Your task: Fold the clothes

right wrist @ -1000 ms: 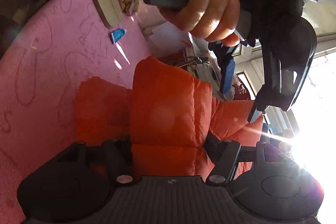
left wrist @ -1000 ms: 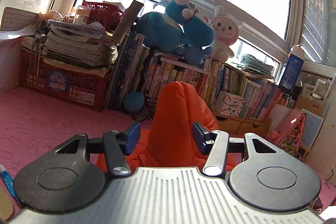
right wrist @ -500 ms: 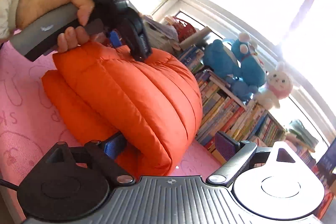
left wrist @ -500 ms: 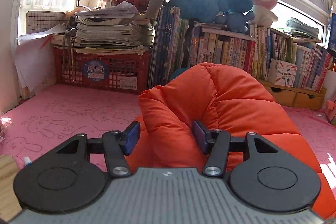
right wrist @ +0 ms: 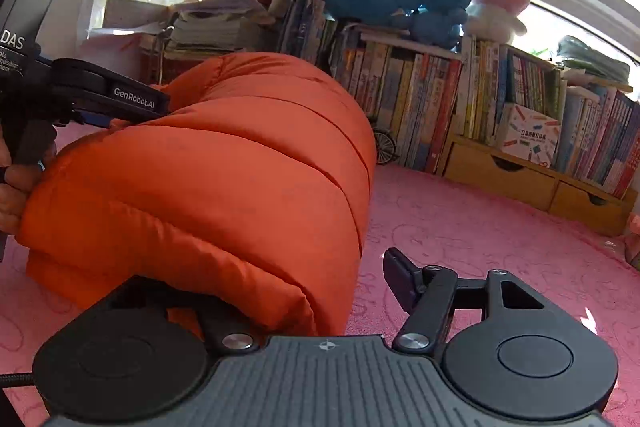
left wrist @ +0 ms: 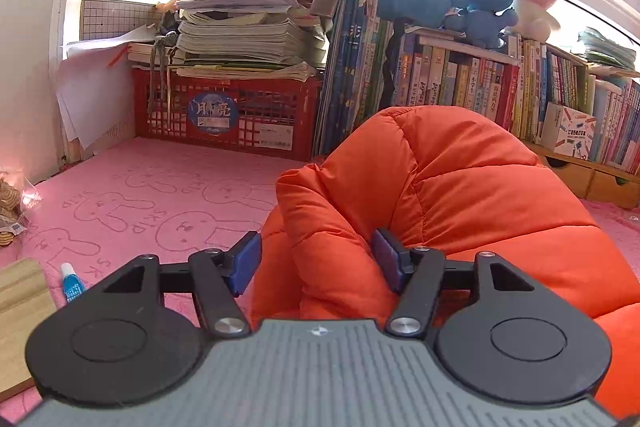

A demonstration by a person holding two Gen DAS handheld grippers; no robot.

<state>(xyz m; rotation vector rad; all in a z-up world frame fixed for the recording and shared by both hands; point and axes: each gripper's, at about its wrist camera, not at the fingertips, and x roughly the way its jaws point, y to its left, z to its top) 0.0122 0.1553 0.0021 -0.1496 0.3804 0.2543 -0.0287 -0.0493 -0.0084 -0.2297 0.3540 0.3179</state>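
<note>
Currently, jacket: we have the orange puffer jacket (left wrist: pixel 460 195) bundled on the pink mat (left wrist: pixel 152 187), in front of the bookshelf (right wrist: pixel 500 95), so the padding stays doubled over.
Left gripper (left wrist: pixel 316 261): jaws part-way open and opening; a jacket fold sits between the pads, which we judge is being let go.
Right gripper (right wrist: pixel 312 291): jaws closing at the jacket's near end; the near corner lies between them, the visible finger (right wrist: pixel 400 279) stands clear of it, and the other is hidden under the fabric.
</note>
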